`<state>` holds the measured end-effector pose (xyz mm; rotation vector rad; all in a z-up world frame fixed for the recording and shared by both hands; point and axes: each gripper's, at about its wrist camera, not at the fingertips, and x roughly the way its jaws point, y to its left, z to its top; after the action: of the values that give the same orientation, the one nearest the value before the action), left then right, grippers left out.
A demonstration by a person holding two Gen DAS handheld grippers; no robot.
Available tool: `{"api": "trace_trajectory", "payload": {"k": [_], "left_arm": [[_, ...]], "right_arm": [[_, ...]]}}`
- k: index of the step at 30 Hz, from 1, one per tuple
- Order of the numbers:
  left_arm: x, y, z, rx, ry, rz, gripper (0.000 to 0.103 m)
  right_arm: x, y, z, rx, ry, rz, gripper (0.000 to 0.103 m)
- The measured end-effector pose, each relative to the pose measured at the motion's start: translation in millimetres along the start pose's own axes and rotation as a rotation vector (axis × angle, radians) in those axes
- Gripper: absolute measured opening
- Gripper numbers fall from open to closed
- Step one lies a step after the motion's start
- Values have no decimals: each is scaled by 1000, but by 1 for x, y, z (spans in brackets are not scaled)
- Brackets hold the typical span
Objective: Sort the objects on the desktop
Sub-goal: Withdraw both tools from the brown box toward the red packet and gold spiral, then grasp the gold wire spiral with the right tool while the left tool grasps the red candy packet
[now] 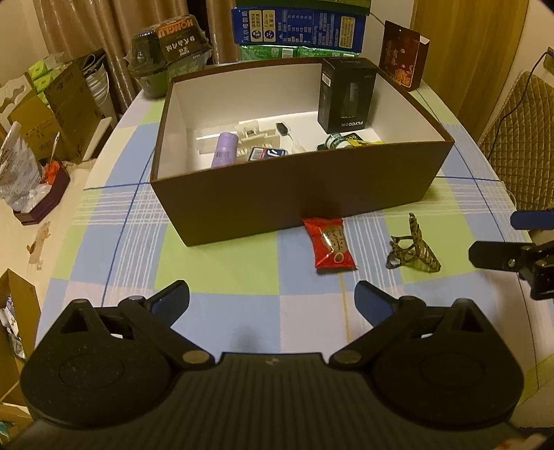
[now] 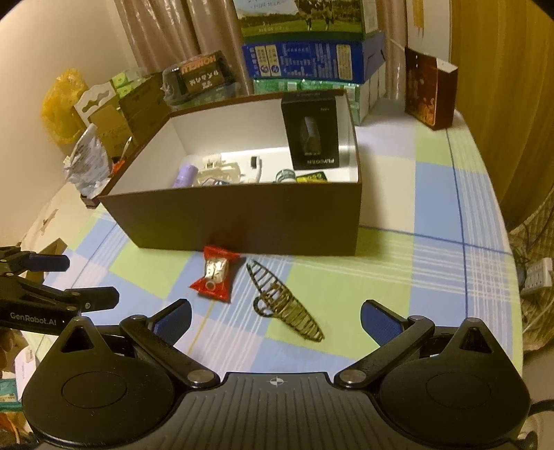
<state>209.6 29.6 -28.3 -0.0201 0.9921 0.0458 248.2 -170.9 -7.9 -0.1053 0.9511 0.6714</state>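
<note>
A brown box [image 1: 297, 204] [image 2: 242, 221] with a white inside stands mid-table. It holds a black carton [image 1: 346, 97] [image 2: 311, 135], a purple cylinder [image 1: 225, 150] [image 2: 185, 174] and several small items. In front of it lie a red snack packet [image 1: 330, 247] [image 2: 216, 275] and a patterned hair claw [image 1: 417, 247] [image 2: 287, 303]. My left gripper [image 1: 271, 301] is open, short of the packet, nothing between its fingers. My right gripper [image 2: 275, 316] is open just short of the hair claw. Each gripper shows at the edge of the other's view: the right gripper [image 1: 498, 239], the left gripper [image 2: 65, 280].
The checked tablecloth [image 1: 214, 273] [image 2: 432, 242] covers a rounded table. Stacked cartons [image 1: 297, 29] [image 2: 311, 59], a dark red box [image 1: 401, 55] [image 2: 429, 93] and a wrapped bowl [image 1: 166, 52] [image 2: 197, 79] stand behind the brown box. Cardboard boxes and bags crowd the left side; a padded chair [image 1: 519, 138] stands right.
</note>
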Motion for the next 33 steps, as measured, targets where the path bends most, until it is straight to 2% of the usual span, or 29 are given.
{"api": "trace_trajectory", "payload": {"k": [23,33], "left_arm": [[24,-8,-6,-30,89,-22,100],[44,-7,-3,-26,97,-28,100]], "right_arm": [[33,-3,-11,-42,81,-24,101],[47,-7,-19,-85,16,13,101]]}}
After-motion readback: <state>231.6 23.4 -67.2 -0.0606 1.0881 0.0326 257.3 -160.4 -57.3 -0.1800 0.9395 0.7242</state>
